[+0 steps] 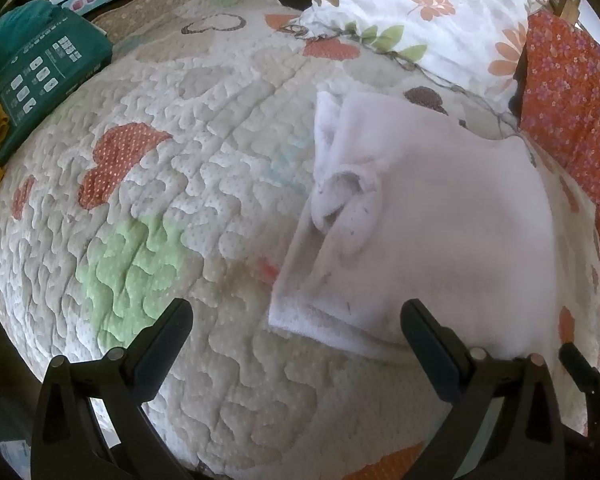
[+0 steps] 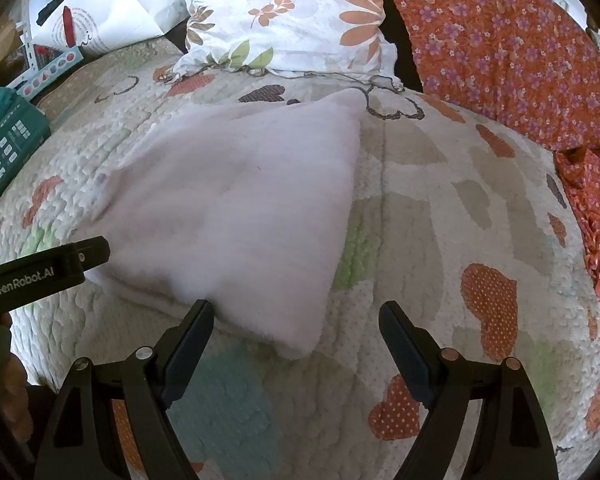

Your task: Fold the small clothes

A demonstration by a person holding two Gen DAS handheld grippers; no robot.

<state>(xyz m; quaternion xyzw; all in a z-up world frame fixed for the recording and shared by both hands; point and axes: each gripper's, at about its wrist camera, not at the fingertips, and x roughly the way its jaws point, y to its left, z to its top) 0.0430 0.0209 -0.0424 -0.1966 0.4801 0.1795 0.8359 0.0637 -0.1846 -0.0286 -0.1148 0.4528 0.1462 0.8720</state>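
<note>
- A soft, fleecy white garment [image 1: 440,216] lies folded on a puffy quilted bedspread [image 1: 204,168] stitched in wavy lines, with dotted orange hearts and a pale green patch.
- The left wrist view shows a small rumpled sleeve or cuff [image 1: 348,196] on the garment's left edge, flecked with dark lint; it is hard to tell which.
- The right wrist view hides that detail and shows the garment [image 2: 236,208] as a smooth, roughly triangular slab, its near corner between the right gripper's fingers.
- A floral pillow [image 2: 288,12] and orange flowered cloth [image 2: 512,56] sit behind; a teal box [image 1: 48,64] lies far left.
- The left gripper [image 1: 296,320] hovers low, fingers spread wide, gripping nothing, one fingertip over the garment's near hem.
- The right gripper [image 2: 296,316] is likewise spread wide and empty.
</note>
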